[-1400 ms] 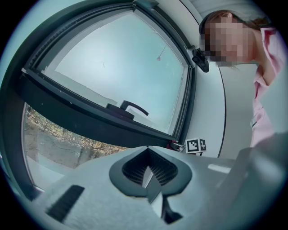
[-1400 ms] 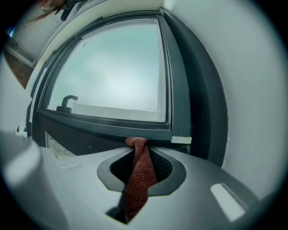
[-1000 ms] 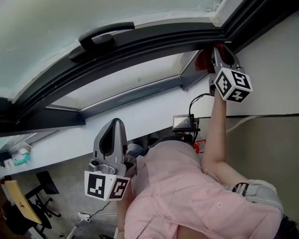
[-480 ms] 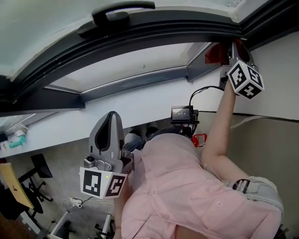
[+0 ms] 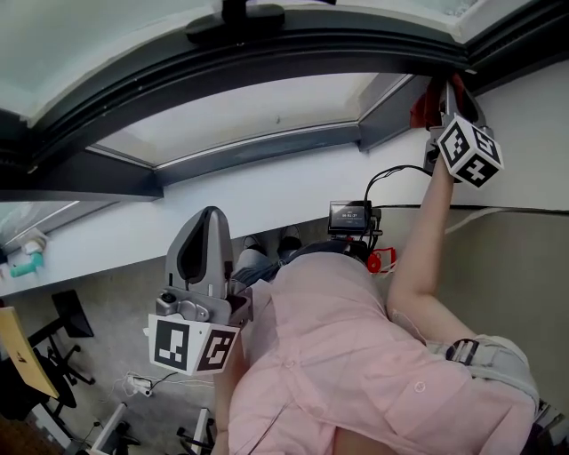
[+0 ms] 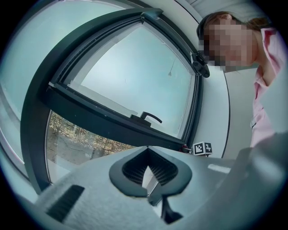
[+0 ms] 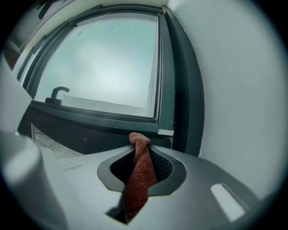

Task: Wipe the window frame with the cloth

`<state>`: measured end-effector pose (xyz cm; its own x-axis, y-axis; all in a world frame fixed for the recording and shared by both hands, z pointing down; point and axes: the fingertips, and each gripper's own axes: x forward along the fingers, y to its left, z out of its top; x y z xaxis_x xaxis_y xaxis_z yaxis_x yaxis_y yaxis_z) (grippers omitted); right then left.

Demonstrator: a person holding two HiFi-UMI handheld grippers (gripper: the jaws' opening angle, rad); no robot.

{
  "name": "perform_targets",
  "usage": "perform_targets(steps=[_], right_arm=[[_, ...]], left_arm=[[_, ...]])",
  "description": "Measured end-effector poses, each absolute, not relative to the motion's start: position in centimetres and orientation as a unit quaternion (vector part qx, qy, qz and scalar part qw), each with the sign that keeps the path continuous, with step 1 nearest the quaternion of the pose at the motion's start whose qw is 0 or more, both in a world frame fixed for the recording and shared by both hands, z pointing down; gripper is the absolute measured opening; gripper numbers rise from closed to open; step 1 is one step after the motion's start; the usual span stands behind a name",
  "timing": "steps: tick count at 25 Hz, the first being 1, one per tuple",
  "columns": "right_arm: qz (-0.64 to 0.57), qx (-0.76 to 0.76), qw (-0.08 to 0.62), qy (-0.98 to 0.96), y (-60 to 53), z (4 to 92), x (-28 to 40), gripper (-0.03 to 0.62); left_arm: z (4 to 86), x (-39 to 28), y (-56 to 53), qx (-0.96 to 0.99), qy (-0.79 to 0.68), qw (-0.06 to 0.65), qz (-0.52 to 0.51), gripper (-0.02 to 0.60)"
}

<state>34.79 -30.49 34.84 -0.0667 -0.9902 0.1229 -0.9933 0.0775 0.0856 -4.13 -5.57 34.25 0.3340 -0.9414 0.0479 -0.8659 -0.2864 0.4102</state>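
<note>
While the left tool (image 6: 145, 152) sits closed, right tool (image 7: 143, 144) clamps cloth (image 7: 137, 179) at window frame (image 7: 173, 90).

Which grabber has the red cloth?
The right gripper, up at the window frame: the red cloth is pinched between its fingers. The left gripper is shut and empty.

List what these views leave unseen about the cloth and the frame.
- Whether the cloth touches the window frame: in the head view the right gripper covers the contact. The right gripper view cannot settle it either.
- The cloth's full extent: in the right gripper view it is buried between the fingers.
- Dirt on the frame: too small to see in any view.
- Window handle: cut off by the head view's top edge.
</note>
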Motion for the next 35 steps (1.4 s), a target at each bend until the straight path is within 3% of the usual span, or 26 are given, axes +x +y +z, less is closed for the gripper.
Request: perform_targets(steps=[13, 27, 35], right_arm=[[0.019, 0.605, 0.051, -0.794, -17.9, 33.4, 22.3, 0.060], [0.009, 0.603, 0.015, -0.798, -13.8, 31.0, 16.5, 0.060], [0.003, 0.591, 0.028, -0.806, -13.2, 30.8, 13.3, 0.060]], left_arm=[[32.5, -6.9, -4.6, 0.854, -0.479, 0.181, -0.092, -0.003], [32.7, -8.7, -2.7, 0.882, -0.425, 0.186, -0.082, -0.003], [33.0, -8.6, -3.5, 0.893, -0.394, 0.198, -0.085, -0.003]])
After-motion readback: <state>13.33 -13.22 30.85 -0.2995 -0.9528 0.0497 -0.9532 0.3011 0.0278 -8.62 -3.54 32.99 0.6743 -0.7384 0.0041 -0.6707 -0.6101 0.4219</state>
